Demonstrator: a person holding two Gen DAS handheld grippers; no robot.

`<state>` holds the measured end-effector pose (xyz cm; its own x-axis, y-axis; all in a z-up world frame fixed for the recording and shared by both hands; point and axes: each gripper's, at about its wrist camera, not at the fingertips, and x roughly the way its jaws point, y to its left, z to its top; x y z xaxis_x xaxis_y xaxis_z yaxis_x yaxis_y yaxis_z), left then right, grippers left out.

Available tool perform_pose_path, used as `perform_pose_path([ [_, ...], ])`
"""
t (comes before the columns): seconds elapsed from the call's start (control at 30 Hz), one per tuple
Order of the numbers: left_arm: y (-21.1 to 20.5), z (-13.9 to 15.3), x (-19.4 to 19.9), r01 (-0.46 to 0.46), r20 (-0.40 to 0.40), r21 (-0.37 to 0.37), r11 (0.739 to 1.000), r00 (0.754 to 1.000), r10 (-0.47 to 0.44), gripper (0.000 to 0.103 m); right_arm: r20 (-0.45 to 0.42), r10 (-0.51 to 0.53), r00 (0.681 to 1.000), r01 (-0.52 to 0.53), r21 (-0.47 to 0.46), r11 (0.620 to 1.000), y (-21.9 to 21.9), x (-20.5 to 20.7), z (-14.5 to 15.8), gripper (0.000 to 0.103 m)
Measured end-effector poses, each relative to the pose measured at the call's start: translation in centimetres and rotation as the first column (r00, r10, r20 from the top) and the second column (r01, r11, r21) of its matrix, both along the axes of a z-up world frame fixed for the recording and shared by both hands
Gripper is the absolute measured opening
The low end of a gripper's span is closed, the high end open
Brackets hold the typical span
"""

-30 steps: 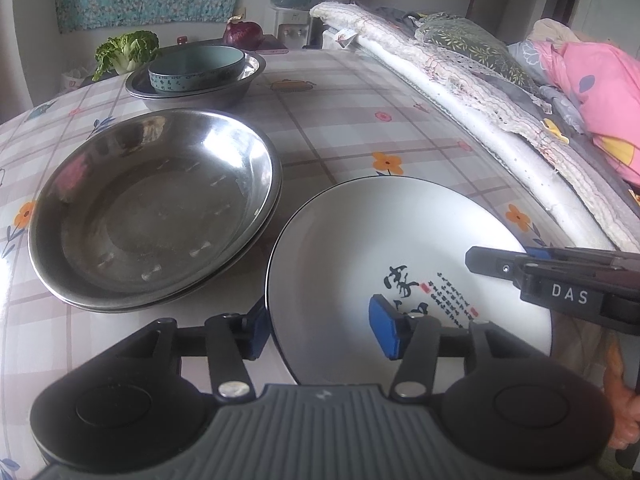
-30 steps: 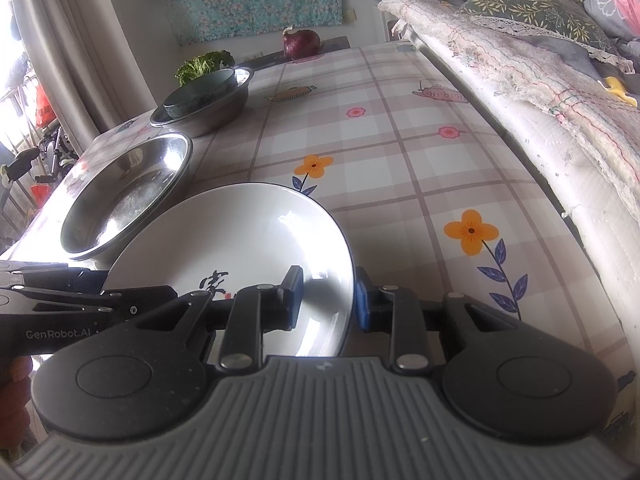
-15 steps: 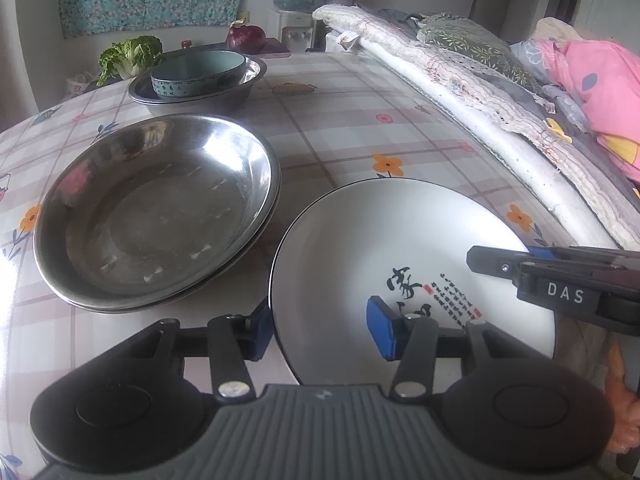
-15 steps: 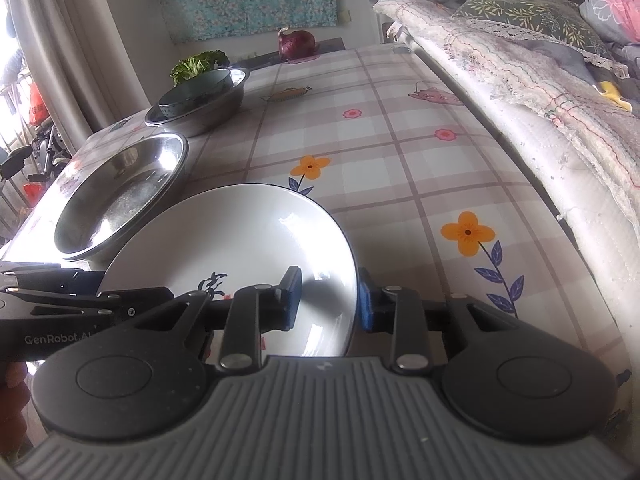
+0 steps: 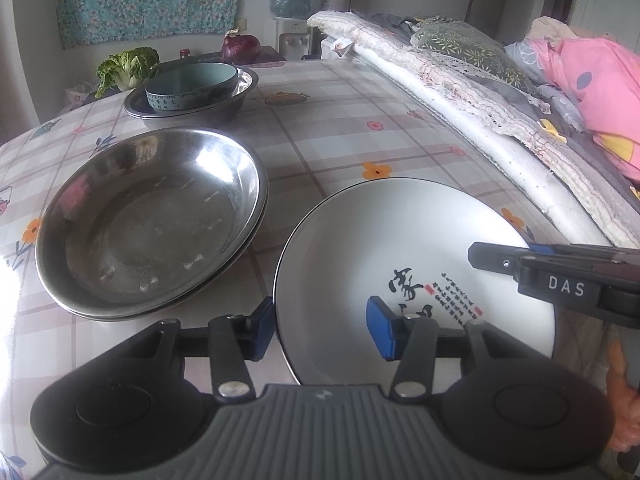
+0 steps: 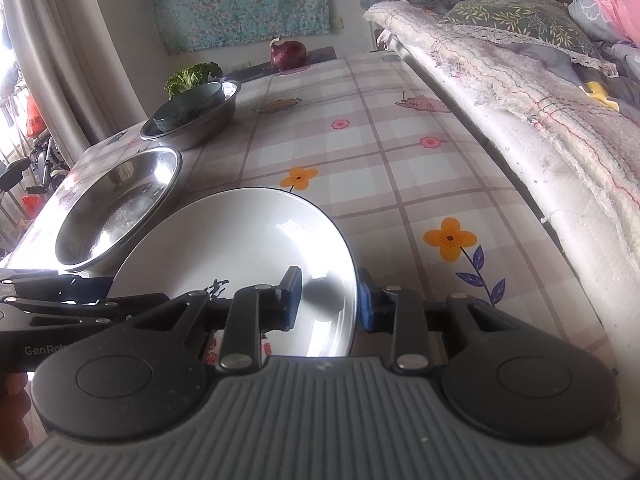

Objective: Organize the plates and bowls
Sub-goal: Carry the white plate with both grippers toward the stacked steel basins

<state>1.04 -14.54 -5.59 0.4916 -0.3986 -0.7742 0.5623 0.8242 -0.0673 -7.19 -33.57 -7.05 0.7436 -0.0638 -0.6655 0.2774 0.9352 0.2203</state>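
Little has shifted over the last second: your white plate [image 5: 400,240] sits in nearly the same spot, with both claws at its near rim as before. It lies on the tabletop [image 5: 340,120], just right of the stacked steel basins [image 5: 152,216], close to them but apart as far as the views show. Your left claw [image 5: 324,330] straddles the plate's left rim, one blue pad outside, one over the inner face, with a plain gap at the inner pad, so it has no grip yet; its jaws narrowed slightly in the last second. Your right claw [image 6: 326,300] brackets the right rim, outer pad at the edge, inner pad standing off the plate's face; half-closed, whether it pinches I cannot tell. Farther back, a teal bowl [image 5: 192,86] rests inside a steel bowl [image 5: 224,106], with greens [image 5: 128,66] and a red onion [image 5: 240,46] behind. Judgement: the two-sided pickup is not yet secured; close both claws before lifting, or the glazed rim may slip.
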Motion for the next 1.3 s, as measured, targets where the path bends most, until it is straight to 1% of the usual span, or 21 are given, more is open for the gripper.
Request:
perform_pose_path([
  [0.2,0.0,-0.1,0.0,-0.001,0.008,0.002,1.0,1.0,0.001,0.048,0.001,0.0,1.0,0.0,-0.006,1.0,-0.1,0.1,-0.1,0.029],
  [0.27,0.1,0.0,0.0,-0.003,0.011,0.001,1.0,1.0,0.003,0.044,-0.004,-0.003,1.0,0.003,-0.004,1.0,-0.2,0.2,-0.3,0.028],
  [0.33,0.1,0.0,0.1,-0.004,0.01,0.002,1.0,1.0,0.004,0.042,-0.008,-0.007,1.0,0.007,0.0,1.0,-0.3,0.3,-0.5,0.028],
  [0.47,0.0,-0.3,0.3,-0.01,0.002,0.035,0.999,1.0,0.01,0.032,-0.008,-0.009,1.0,0.009,0.011,1.0,-0.5,0.1,-0.7,0.026],
  [0.5,0.1,-0.4,0.3,-0.01,-0.007,0.036,0.999,1.0,0.011,0.032,-0.009,-0.008,1.0,0.008,0.016,1.0,-0.5,0.0,-0.7,0.026],
  [0.63,0.4,-0.4,0.4,-0.01,-0.026,0.028,1.0,1.0,0.011,0.031,-0.012,0.0,1.0,0.0,0.017,1.0,-0.5,-0.5,-0.7,0.026],
  [0.83,0.2,-0.4,0.3,-0.013,-0.026,0.036,0.999,1.0,0.014,0.031,-0.016,0.01,1.0,-0.01,0.003,1.0,-0.1,-0.9,-0.8,0.026],
  [0.9,0.2,-0.4,0.3,-0.011,-0.029,0.039,0.999,1.0,0.012,0.032,-0.013,0.008,1.0,-0.008,0.001,1.0,0.0,-1.1,-0.8,0.026],
  [1.03,-0.2,-0.5,0.2,0.006,-0.027,0.051,0.999,1.0,-0.005,0.037,-0.01,0.004,1.0,-0.004,0.0,1.0,0.0,-1.0,-0.8,0.027],
  [1.17,-0.3,-0.5,0.2,-0.003,-0.026,0.05,0.999,1.0,0.005,0.038,-0.01,0.001,1.0,-0.001,-0.021,1.0,0.5,-1.0,-0.8,0.029],
  [1.3,-0.5,-0.4,-0.1,-0.007,-0.011,0.064,0.998,1.0,0.007,0.038,-0.019,-0.001,1.0,0.0,-0.043,0.999,0.7,-0.8,-0.6,0.029],
])
